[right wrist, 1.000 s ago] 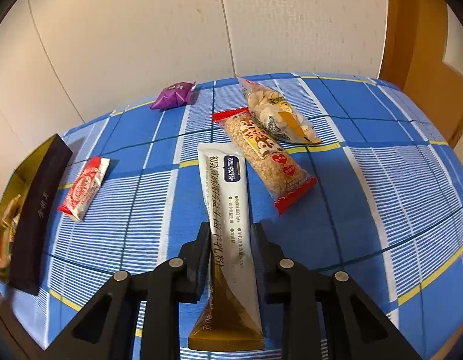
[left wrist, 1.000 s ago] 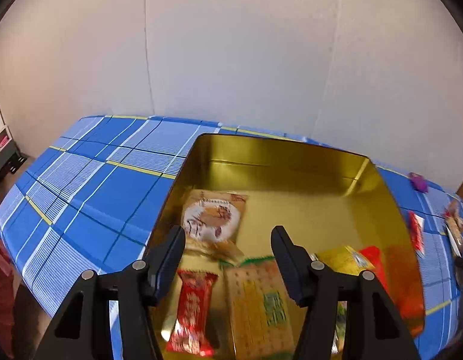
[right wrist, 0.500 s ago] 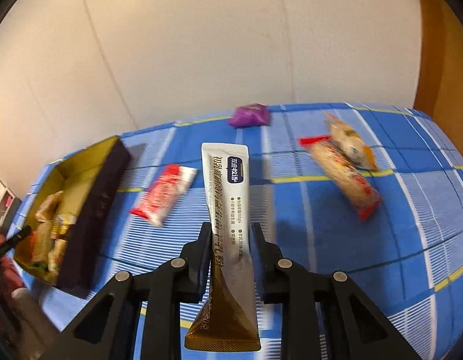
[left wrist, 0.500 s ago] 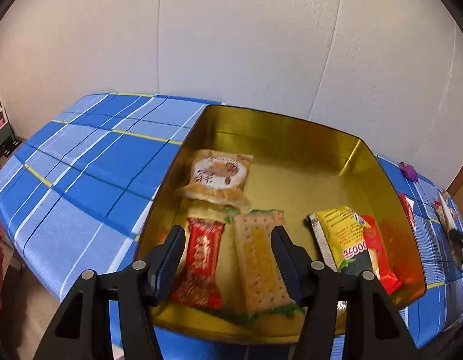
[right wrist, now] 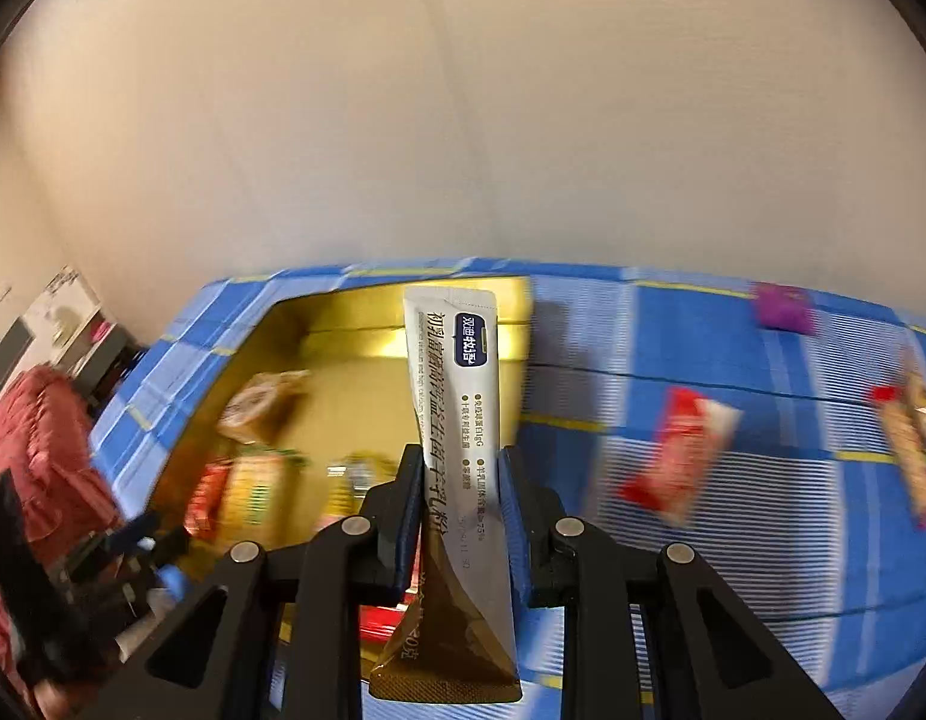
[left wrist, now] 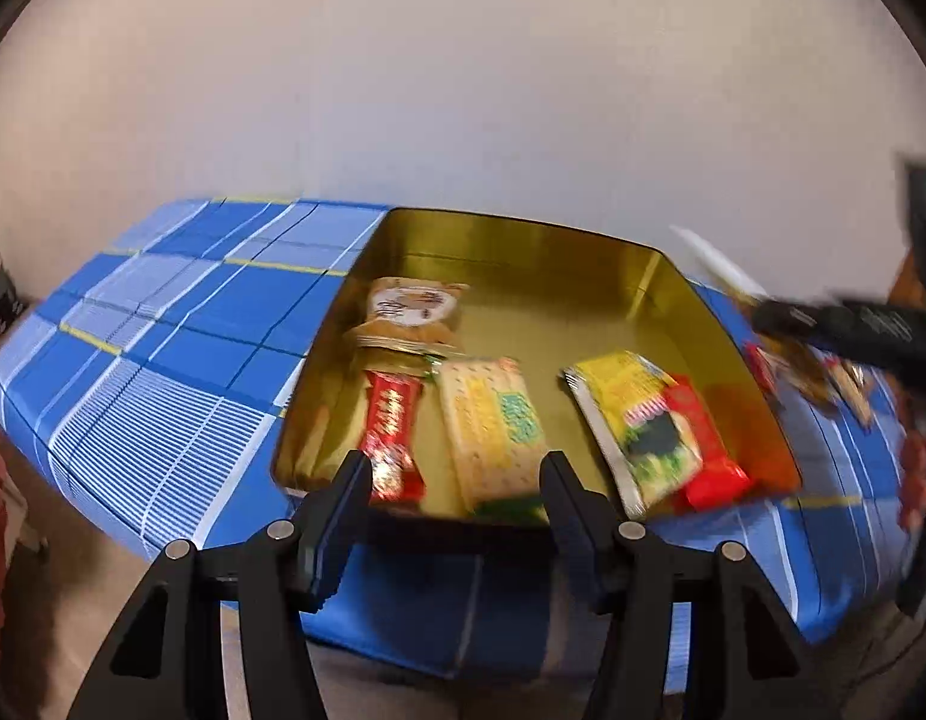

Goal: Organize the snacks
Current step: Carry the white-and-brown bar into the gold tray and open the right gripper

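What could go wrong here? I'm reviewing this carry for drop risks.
1. The right gripper pinches the long sachet by its narrow middle only; it could slip or swing.
2. The gold tin already holds packets, so the sachet may land across them or over the rim.

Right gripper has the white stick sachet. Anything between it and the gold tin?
Nothing visible blocks it. The right gripper is shut on the white stick sachet, already held at the gold tin, which is open-topped. Packets lie along its near side; the far floor is bare. The left gripper, open and empty, sits at the near rim.
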Available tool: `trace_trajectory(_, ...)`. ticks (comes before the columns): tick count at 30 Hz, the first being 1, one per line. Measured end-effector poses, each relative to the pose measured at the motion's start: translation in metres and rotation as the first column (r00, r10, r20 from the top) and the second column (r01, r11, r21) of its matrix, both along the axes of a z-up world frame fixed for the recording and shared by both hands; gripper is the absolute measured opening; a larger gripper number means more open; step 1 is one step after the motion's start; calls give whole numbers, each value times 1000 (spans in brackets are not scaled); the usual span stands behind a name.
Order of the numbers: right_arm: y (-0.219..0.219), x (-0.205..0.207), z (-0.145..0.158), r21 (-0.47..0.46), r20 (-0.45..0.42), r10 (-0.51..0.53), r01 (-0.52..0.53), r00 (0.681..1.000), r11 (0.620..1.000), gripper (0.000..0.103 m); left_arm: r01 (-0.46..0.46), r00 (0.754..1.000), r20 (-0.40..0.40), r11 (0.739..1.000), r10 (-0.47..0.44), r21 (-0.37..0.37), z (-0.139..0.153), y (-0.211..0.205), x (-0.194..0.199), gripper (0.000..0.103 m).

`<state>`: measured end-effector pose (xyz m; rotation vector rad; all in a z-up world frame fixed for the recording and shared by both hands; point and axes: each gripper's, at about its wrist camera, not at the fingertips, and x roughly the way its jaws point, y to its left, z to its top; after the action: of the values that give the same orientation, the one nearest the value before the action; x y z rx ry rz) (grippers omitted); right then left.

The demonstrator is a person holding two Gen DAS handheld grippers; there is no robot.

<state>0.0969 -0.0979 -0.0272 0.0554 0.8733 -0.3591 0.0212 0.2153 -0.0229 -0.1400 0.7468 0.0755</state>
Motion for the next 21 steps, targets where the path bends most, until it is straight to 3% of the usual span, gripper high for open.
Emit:
trace_trajectory(5, 25, 32, -29, 61, -49, 26, -23, 998, 998, 25, 54, 999, 2, 999, -53, -7, -2, -14, -17, 59)
trace_trajectory(12, 39, 68, -64, 90, -113, 39, -29, 993, 995, 25, 41, 999, -3, 999, -41, -24, -6, -13, -19, 59)
trace_trajectory(21, 47, 75, -72, 44, -120, 68, -63, 990, 997, 30, 32, 999, -17, 999, -33, -36, -10, -10, -14, 59)
